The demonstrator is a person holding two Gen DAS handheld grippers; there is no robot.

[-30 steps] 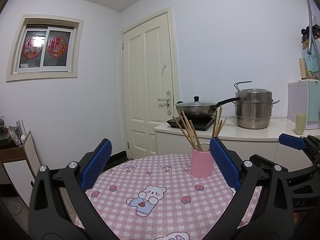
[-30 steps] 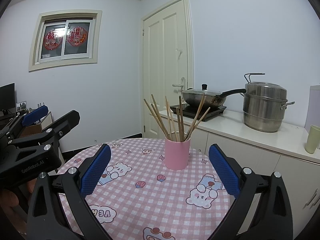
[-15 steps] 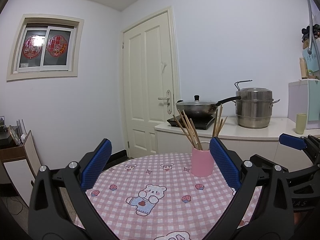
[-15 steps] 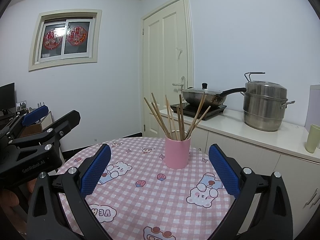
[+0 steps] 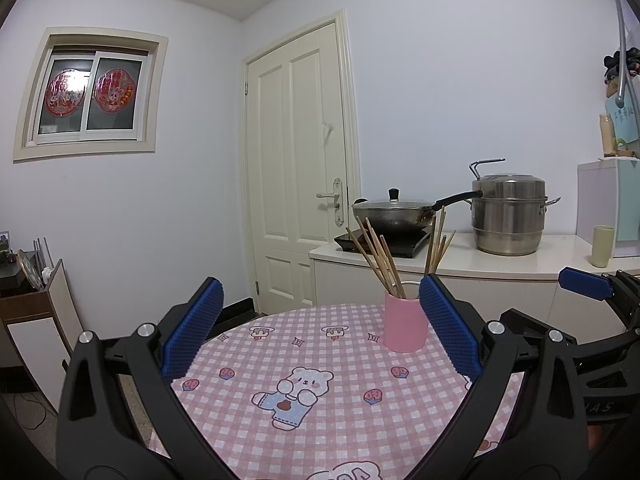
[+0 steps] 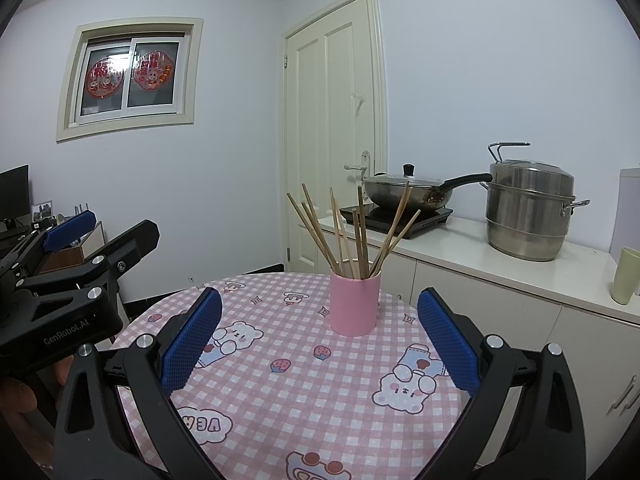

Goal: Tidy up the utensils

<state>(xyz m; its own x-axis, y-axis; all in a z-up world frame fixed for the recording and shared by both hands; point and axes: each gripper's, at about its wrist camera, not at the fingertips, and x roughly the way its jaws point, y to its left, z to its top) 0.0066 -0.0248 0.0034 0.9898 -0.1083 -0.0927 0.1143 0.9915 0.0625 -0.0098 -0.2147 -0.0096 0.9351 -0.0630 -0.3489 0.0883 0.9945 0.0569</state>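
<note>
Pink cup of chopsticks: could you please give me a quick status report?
Left tool open, empty. Right tool open, empty. Pink cup upright on checked tablecloth, chopsticks fanned out inside. Nothing between tools and cup.

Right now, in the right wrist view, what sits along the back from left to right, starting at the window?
Window → door → wok → steamer pot → green cup.
</note>
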